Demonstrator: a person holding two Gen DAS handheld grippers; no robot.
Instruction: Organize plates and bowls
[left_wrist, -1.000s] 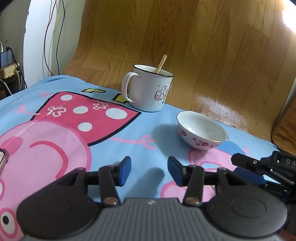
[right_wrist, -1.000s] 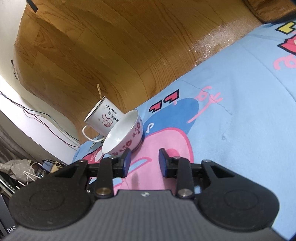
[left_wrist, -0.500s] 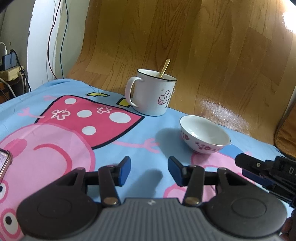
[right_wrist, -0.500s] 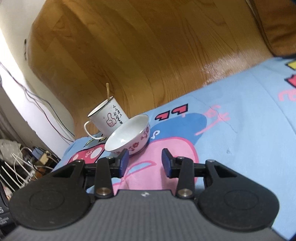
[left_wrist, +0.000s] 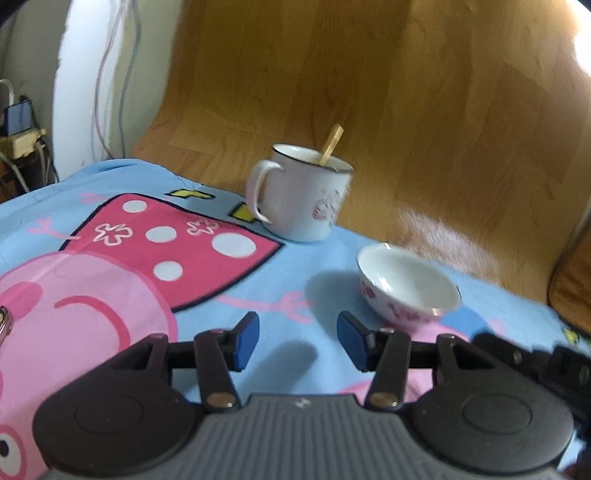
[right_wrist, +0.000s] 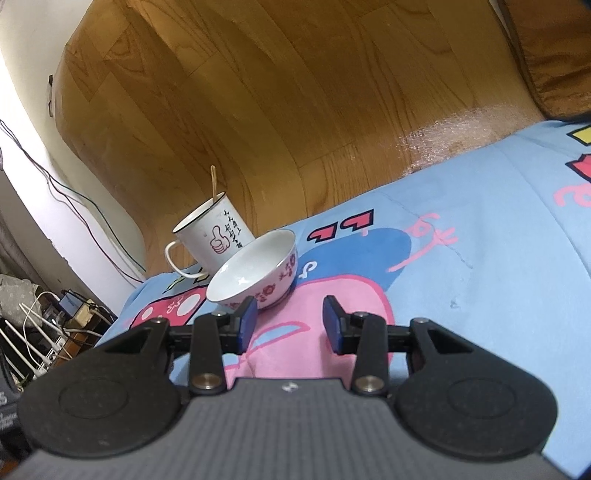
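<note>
The right gripper (right_wrist: 289, 325) hovers low over the cartoon blanket (right_wrist: 480, 258), jaws wide and holding nothing, its left pad just beside the bowl (right_wrist: 255, 271); the left gripper (left_wrist: 298, 341) is likewise wide and empty, the bowl (left_wrist: 408, 286) near its right pad; the bowl sits upright and empty on the blanket, just in front of the mug (right_wrist: 212, 236), which holds a wooden stick (right_wrist: 213, 182); no plates show; judging from this, the organizing has barely begun, with the bowl not yet grasped or moved.
</note>
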